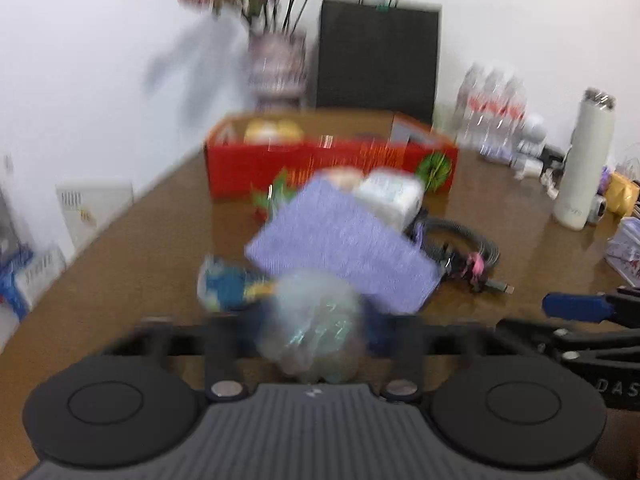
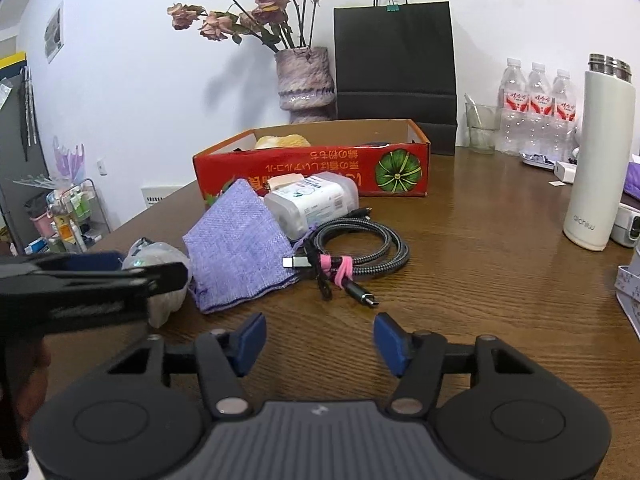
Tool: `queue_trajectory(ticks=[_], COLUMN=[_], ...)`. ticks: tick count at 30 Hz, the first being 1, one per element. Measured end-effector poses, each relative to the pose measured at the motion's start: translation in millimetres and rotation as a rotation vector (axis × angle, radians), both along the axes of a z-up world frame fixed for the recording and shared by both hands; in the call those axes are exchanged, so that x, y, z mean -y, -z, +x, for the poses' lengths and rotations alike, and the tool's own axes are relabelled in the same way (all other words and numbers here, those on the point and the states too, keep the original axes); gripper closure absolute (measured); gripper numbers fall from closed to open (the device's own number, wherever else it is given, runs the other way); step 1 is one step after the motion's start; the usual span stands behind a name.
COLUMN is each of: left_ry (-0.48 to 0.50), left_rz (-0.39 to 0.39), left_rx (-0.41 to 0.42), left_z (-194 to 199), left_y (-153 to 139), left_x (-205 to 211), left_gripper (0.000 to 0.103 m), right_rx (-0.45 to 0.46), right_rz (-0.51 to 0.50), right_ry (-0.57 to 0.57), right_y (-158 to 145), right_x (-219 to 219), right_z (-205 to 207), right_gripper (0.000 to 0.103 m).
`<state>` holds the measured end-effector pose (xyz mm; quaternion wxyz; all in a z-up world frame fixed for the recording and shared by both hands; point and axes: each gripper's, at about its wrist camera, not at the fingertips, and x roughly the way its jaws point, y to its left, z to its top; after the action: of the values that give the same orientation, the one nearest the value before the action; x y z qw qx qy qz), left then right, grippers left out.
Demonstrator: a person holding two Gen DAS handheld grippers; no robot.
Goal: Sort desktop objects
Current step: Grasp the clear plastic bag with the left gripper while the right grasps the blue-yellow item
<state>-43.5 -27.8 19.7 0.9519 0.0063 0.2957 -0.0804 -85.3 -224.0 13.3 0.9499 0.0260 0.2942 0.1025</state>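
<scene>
In the blurred left wrist view, a crumpled clear-plastic bundle (image 1: 316, 332) fills the gap between the blue pads of my left gripper (image 1: 318, 320), which looks shut on it. The right wrist view shows the left gripper (image 2: 154, 266) from the side, its fingers flanking the bundle (image 2: 164, 300). Behind the bundle lie a purple cloth pouch (image 2: 236, 248), a pack of wipes (image 2: 316, 204) and a coiled cable (image 2: 360, 252). A red cardboard box (image 2: 312, 172) stands further back. My right gripper (image 2: 320, 340) hangs open over bare table, just short of the cable's plug.
A blue and yellow item (image 1: 228, 288) lies left of the pouch. A white flask (image 2: 600, 152), water bottles (image 2: 536, 108) and a glass (image 2: 480, 128) stand at the right. A black paper bag (image 2: 396, 72) and a vase of dried roses (image 2: 304, 80) stand against the wall.
</scene>
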Motion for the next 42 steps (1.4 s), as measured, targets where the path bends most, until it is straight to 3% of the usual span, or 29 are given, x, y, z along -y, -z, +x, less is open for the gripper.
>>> queue_trajectory(ticks=[5, 10, 12, 16, 17, 18, 22, 26, 32, 37, 41, 42], left_ry=[0.113, -0.029, -0.121, -0.192, -0.195, -0.2, -0.211, -0.179, -0.104, -0.126, -0.139, -0.146], left_rz=[-0.062, -0.039, -0.038, -0.089, -0.092, -0.091, -0.096, -0.099, -0.088, -0.096, -0.081, -0.082], left_rx=[0.036, 0.064, 0.021, -0.014, -0.009, -0.001, -0.011, -0.005, 0.002, 0.007, 0.006, 0.002], left_z=[-39.0, -49.1, -43.8, -49.1, -52.2, -55.0, -56.8, -58.1, -56.2, -47.5, -51.0, -51.6], left_y=[-25.7, -30.8, -22.7, -17.1, -16.9, -16.3, -11.4, -10.8, -3.7, -3.2, -4.2, -4.4], left_x=[-13.8, -57.7, -78.7, -104.6, -107.9, -110.2, -114.3, -106.5, -82.9, -78.3, -87.7, -91.2], left_gripper=[0.066, 0.066, 0.066, 0.066, 0.065, 0.065, 0.065, 0.065, 0.062, 0.061, 0.061, 0.06], right_rx=[0.028, 0.03, 0.034, -0.057, -0.065, -0.068, -0.079, -0.035, 0.009, 0.017, 0.048, 0.046], right_rz=[0.017, 0.068, 0.061, 0.056, 0.032, 0.004, 0.023, 0.044, 0.043, 0.017, 0.004, 0.0], right_ry=[-0.068, -0.264, -0.357, -0.426, -0.42, -0.416, -0.431, -0.399, -0.324, -0.31, -0.372, -0.4], right_y=[-6.4, -15.7, -18.1, -9.9, -8.7, -6.9, -4.8, -19.5, -33.1, -35.5, -36.4, -34.3], right_x=[-7.4, -50.4, -78.7, -130.4, -139.0, -147.9, -151.0, -128.6, -67.2, -57.4, -82.3, -93.5], right_z=[2.2, 29.8, 47.3, 90.5, 94.9, 97.6, 92.9, 65.7, 4.0, -3.9, 10.9, 19.6], right_gripper=[0.049, 0.051, 0.052, 0.052, 0.062, 0.079, 0.085, 0.103, 0.101, 0.079, 0.056, 0.055])
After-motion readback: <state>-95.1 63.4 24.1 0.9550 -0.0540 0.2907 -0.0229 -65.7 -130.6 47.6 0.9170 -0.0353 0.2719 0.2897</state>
